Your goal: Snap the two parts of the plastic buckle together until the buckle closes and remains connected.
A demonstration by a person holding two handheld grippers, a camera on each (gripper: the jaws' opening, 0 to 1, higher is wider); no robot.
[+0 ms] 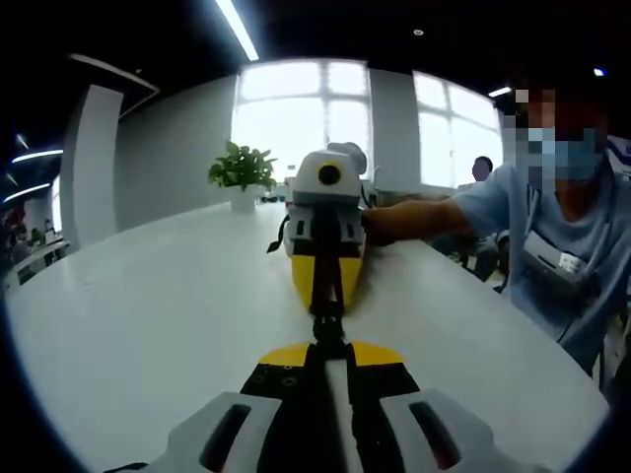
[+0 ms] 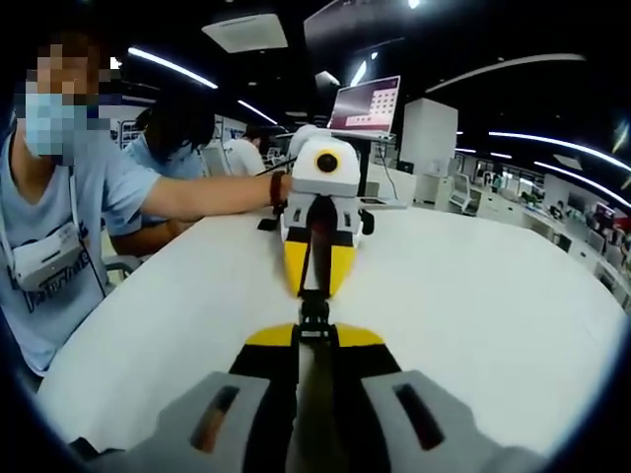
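Observation:
The black plastic buckle [image 1: 328,323] hangs just above the white table [image 1: 148,315], held between two grippers that face each other tip to tip. My left gripper [image 1: 329,349] rises from the bottom of the left gripper view, shut on the near buckle part and its strap. Opposite it, my right gripper [image 1: 328,305] is shut on the far part. In the right gripper view the buckle [image 2: 314,313] sits between my right gripper [image 2: 314,335] and my left gripper [image 2: 315,294]. The two parts touch; I cannot tell whether they are latched.
A person in a blue shirt [image 1: 572,246] sits at the table's edge with an arm [image 2: 207,197] reaching along the gripper. A potted plant [image 1: 242,169] stands at the table's far end. A laptop [image 2: 367,106] sits at the other end, and another person [image 2: 182,133] sits behind.

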